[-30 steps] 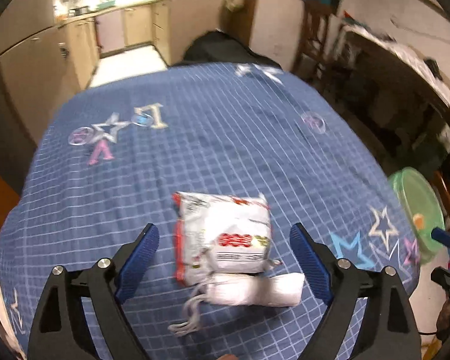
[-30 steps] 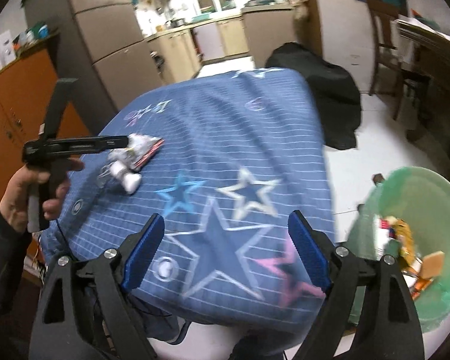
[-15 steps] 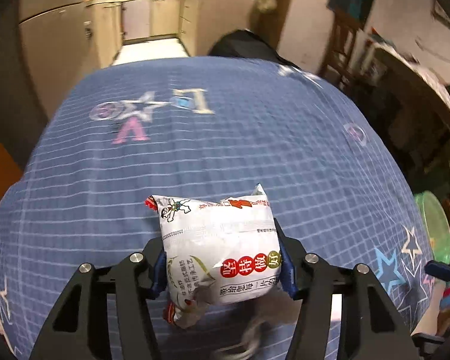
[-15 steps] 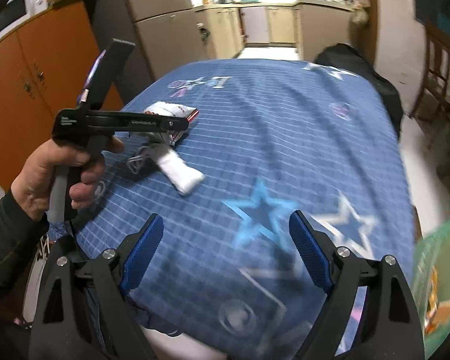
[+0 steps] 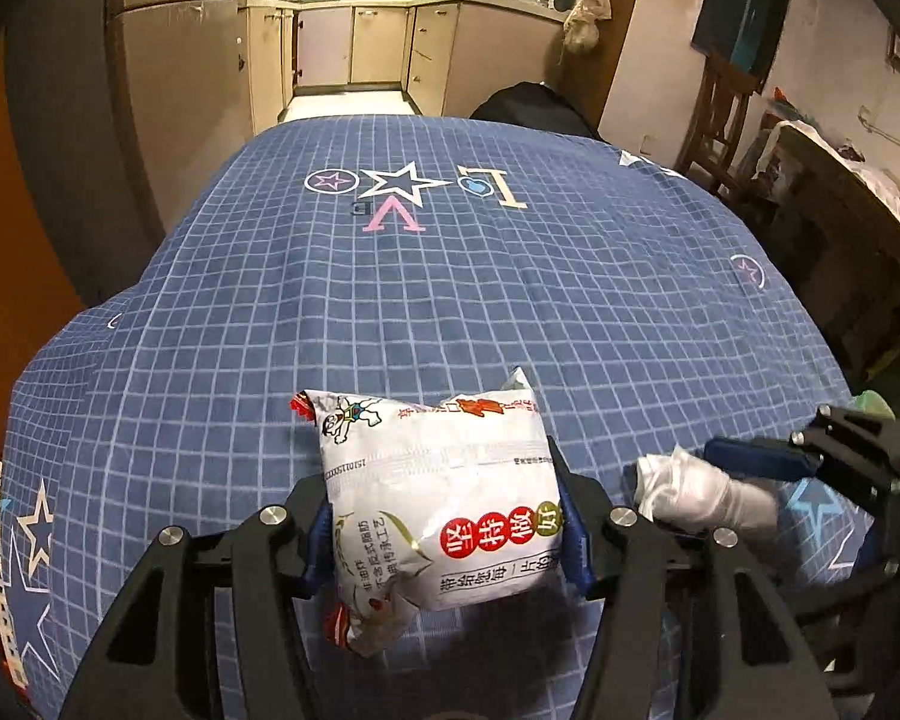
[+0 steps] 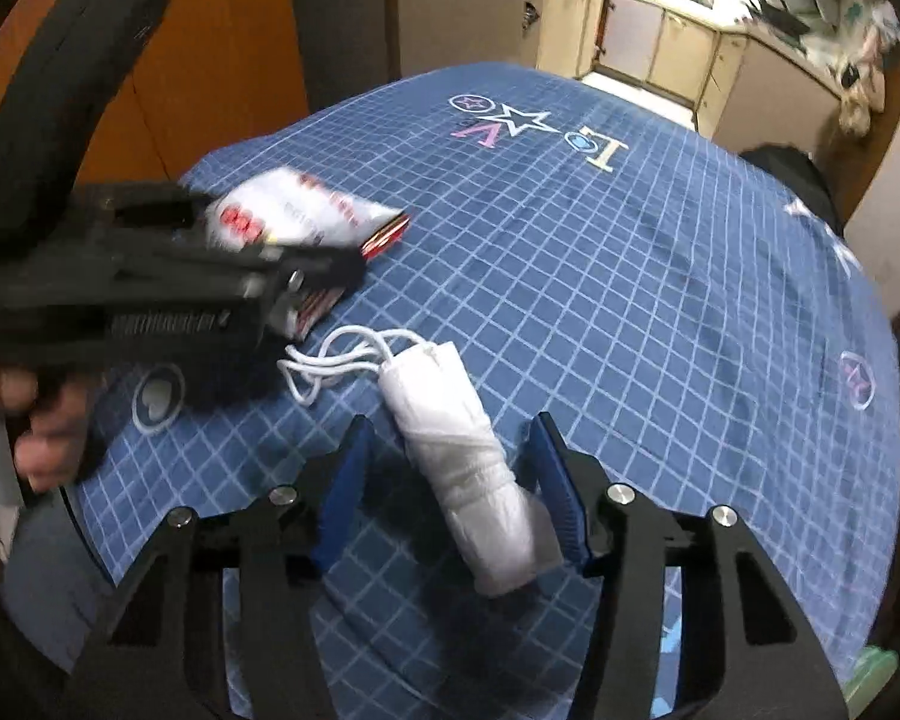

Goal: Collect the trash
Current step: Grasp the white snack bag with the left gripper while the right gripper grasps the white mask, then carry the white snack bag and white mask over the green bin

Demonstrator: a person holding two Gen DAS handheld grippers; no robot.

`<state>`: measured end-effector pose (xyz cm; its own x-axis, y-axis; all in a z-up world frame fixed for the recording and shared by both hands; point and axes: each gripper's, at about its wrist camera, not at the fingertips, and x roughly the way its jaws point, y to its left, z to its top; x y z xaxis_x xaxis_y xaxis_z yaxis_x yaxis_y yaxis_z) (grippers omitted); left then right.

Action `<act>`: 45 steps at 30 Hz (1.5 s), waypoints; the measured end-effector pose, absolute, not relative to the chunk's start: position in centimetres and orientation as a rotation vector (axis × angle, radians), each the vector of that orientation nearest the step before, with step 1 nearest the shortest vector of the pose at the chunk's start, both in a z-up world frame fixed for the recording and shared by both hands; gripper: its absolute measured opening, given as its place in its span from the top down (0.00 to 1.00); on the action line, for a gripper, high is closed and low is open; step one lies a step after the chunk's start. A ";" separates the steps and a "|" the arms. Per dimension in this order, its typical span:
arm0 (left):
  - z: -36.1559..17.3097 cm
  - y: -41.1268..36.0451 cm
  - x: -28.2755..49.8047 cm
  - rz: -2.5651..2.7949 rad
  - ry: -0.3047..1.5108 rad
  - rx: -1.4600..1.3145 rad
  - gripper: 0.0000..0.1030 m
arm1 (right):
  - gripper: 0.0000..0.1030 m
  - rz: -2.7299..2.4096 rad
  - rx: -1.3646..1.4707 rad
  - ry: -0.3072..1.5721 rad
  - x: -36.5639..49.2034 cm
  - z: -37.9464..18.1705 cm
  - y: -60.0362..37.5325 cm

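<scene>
I am holding two tongs over the blue checked cloth (image 5: 450, 276) that is covering the surface. There are two pieces of trash here, one for each.

Nearest to me, my left tongs (image 5: 444, 534) are squeezing one white snack packet (image 5: 438, 498) between both blue pads, which are pressing against its two sides. The packet is printed with red round characters and a small cartoon figure, and it is sticking out forward past the fingertips, its red-edged corner hanging below them. From the right wrist view the same packet (image 6: 294, 222) is showing blurred behind the left tool, with my left hand (image 6: 36, 420) gripping the handle.

My right tongs (image 6: 450, 480) are parted around one rolled white bag (image 6: 468, 468), which is lying on the cloth between the two blue pads. The right pad is sitting just beside the roll and the left pad is standing apart from it, so the tongs are spread and not yet clamping. The roll's white cord handles (image 6: 336, 366) are trailing out from its far end onto the cloth. In the left wrist view this roll (image 5: 696, 492) is lying just to the right of the packet.

Farther off on the cloth, one printed group of letters and stars (image 5: 408, 192) is showing. Beyond the surface, beige kitchen cabinets (image 5: 384, 42) are lining the far wall.
</scene>
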<state>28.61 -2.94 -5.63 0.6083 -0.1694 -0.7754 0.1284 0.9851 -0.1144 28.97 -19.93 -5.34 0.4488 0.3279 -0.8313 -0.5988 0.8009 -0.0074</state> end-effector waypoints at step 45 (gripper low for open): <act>6.2 -13.5 18.7 -0.240 0.602 0.039 0.44 | 0.75 0.162 0.047 0.574 21.7 5.9 -32.3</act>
